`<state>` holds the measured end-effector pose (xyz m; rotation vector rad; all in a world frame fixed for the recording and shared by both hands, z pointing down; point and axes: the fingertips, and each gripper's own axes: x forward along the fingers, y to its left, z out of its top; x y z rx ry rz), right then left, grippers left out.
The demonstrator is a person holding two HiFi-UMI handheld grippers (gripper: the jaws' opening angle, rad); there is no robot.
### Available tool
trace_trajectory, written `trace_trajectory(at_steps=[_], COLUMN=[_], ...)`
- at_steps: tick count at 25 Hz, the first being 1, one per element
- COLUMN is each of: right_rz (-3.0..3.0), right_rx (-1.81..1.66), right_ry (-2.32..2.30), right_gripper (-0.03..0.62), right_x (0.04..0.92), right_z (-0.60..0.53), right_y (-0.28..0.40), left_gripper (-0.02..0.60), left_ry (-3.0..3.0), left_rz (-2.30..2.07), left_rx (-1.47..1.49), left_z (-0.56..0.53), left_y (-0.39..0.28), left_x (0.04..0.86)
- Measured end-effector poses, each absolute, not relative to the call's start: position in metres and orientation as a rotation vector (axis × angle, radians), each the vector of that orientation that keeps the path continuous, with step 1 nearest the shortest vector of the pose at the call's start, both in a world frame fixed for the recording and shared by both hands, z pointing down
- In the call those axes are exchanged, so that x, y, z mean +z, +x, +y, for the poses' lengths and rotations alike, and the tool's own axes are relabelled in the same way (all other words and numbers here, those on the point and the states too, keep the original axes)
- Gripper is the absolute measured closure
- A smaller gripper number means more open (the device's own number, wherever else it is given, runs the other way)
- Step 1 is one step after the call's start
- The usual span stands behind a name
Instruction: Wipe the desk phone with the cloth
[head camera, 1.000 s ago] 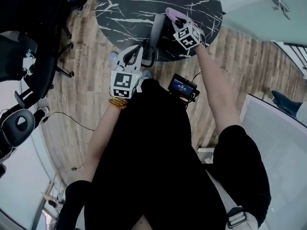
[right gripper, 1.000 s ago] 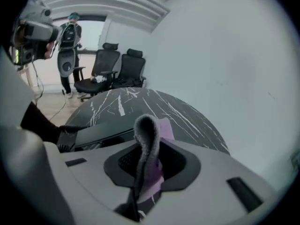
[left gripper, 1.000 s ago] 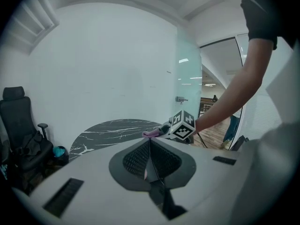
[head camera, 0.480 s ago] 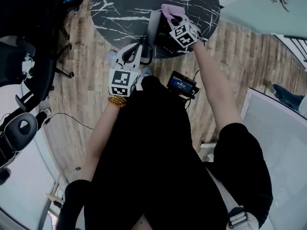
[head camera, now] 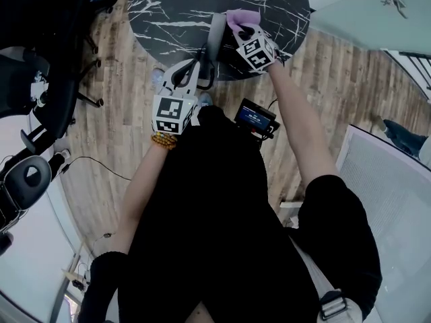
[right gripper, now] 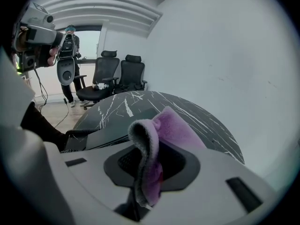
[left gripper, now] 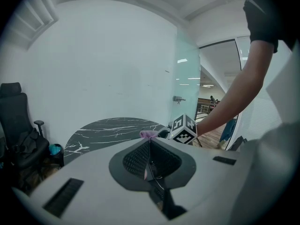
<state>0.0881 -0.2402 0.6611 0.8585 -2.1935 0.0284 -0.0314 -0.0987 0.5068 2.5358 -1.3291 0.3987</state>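
1. Your left hand-held gripper (left gripper: 149,143) is the one closer to your body. Its jaws are together and hold nothing.
2. Your right hand-held gripper (head camera: 244,33) is clamped on the purple cloth (right gripper: 164,130), which flops over the jaw tips.
3. The desk phone (right gripper: 110,130) sits at the near edge of the marble desk (head camera: 182,5), just below and left of the cloth. The right hand-held gripper is nearer to it.
4. The phone's long axis appears to run away from you. You cannot tell which end faces you.
5. The wipe likely calls for a down-and-left move.
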Motion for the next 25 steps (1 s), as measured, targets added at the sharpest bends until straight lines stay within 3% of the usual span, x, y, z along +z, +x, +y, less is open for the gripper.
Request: trace_trajectory(at_steps=[25], right_rz=[-2.203], right_rx=[0.083], right_ry=[0.799], right_gripper=[0.519], right_x=[0.684], right_z=[-0.193], right_y=[0.077], left_gripper=[0.563], left_ry=[2.540], left_rz=[-1.325], left_rx=[0.407], left_z=[-0.095], left_y=[-0.034], left_x=[0.508])
